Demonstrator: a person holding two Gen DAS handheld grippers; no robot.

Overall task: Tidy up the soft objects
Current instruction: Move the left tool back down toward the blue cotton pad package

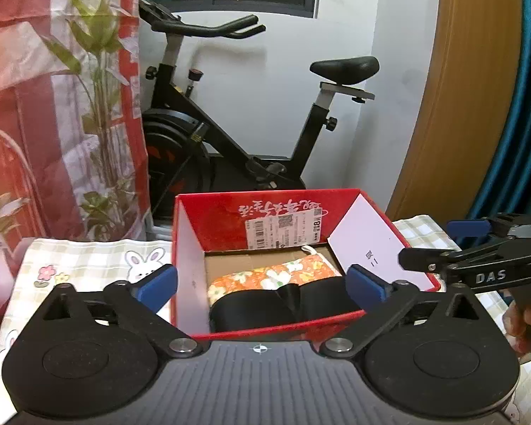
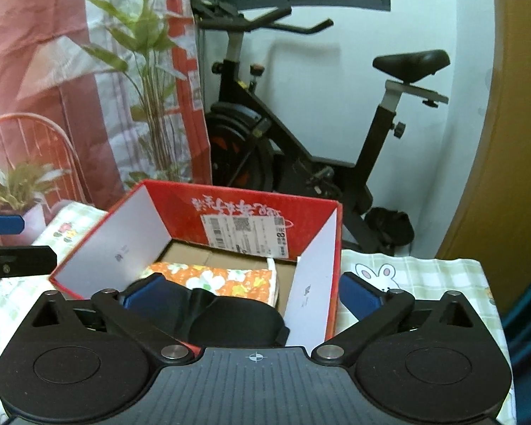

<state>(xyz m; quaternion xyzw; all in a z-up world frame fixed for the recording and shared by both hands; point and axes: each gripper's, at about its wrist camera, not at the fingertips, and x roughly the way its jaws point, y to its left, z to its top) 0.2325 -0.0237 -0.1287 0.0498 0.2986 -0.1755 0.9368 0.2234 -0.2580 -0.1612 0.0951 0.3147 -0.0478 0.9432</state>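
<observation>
A red cardboard box (image 1: 265, 209) (image 2: 244, 205) stands open on a checked rabbit-print tablecloth (image 1: 88, 258) (image 2: 424, 272). Inside it lie an orange floral fabric pouch (image 1: 276, 272) (image 2: 212, 276) and, nearer to me, a black soft item (image 1: 265, 304) (image 2: 230, 318). My left gripper (image 1: 262, 283) hangs open over the box's near side, its blue pads straddling the box with nothing gripped. My right gripper (image 2: 253, 295) is open too, one pad over the box and the other outside its right wall. Neither pad touches the fabric.
A black exercise bike (image 1: 230, 134) stands behind the table against the white wall. A potted plant (image 1: 99, 106) and red-and-white sheeting are at the left, and a wooden door (image 1: 460, 106) at the right. A person's hand (image 1: 524, 318) holds the right gripper's handle.
</observation>
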